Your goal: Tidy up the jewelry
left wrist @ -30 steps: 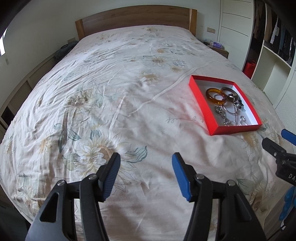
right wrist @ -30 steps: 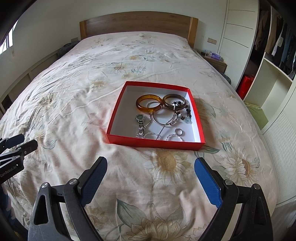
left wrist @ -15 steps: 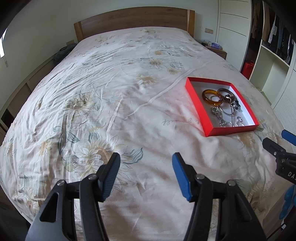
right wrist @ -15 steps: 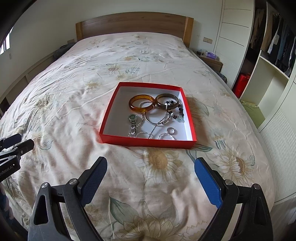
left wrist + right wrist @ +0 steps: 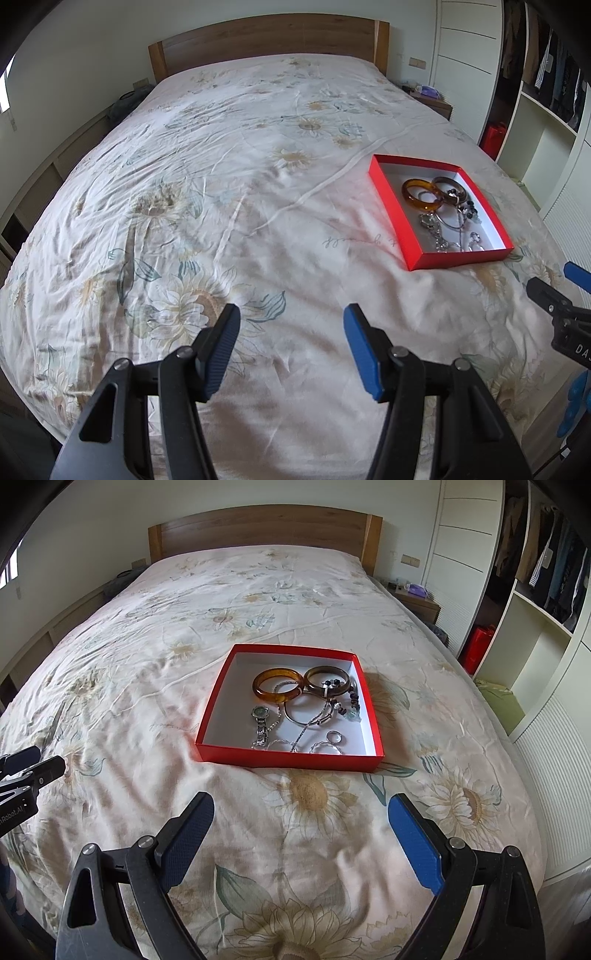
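Both grippers pulled back slightly from the box since a second ago; jewelry unmoved. Left gripper (image 5: 291, 347) over bare bed (image 5: 221, 184), fingers spread, empty. Red box (image 5: 225, 690) on the bed's right half, holding amber bangle (image 5: 277, 685), dark bangle (image 5: 327, 681), watch (image 5: 260, 720), rings. Right gripper (image 5: 301, 843) near the box's front edge, fingers released, empty.

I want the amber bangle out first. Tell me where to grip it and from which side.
Take the amber bangle with the right gripper, from above. It lies flat in the red box; pinch its band on the far left arc, one finger inside the ring, since a chain crosses the near right side.
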The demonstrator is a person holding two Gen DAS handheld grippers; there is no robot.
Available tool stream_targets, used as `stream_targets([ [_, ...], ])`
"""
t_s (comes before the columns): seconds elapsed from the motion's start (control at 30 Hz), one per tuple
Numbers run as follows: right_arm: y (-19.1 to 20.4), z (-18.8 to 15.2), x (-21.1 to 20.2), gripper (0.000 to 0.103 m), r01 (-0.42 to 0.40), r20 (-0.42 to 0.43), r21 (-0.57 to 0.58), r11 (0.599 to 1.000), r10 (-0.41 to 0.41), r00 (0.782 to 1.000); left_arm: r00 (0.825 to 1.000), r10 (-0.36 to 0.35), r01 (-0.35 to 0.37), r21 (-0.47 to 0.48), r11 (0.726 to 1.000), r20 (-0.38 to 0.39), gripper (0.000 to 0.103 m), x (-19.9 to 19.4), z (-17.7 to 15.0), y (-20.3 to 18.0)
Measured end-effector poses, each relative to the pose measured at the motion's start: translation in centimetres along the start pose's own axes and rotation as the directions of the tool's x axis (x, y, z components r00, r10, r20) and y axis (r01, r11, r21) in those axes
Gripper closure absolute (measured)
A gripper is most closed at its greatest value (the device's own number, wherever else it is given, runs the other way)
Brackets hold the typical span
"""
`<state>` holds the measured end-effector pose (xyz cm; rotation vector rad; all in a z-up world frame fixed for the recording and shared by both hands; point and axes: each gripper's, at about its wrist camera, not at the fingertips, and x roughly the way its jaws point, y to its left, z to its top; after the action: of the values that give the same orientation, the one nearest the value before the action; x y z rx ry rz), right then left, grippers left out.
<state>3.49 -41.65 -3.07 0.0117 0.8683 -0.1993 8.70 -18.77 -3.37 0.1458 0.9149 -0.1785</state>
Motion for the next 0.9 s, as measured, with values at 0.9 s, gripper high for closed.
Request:
stream_targets([
  [0.9,-0.3,-0.5,-1.2,0.009,0.018,-0.002,-0.005,1.0,-0.018,1.0,1.0,-0.001,0.001,0.004,1.0,0.016,0.047,-1.4,-0.5,-0.3],
])
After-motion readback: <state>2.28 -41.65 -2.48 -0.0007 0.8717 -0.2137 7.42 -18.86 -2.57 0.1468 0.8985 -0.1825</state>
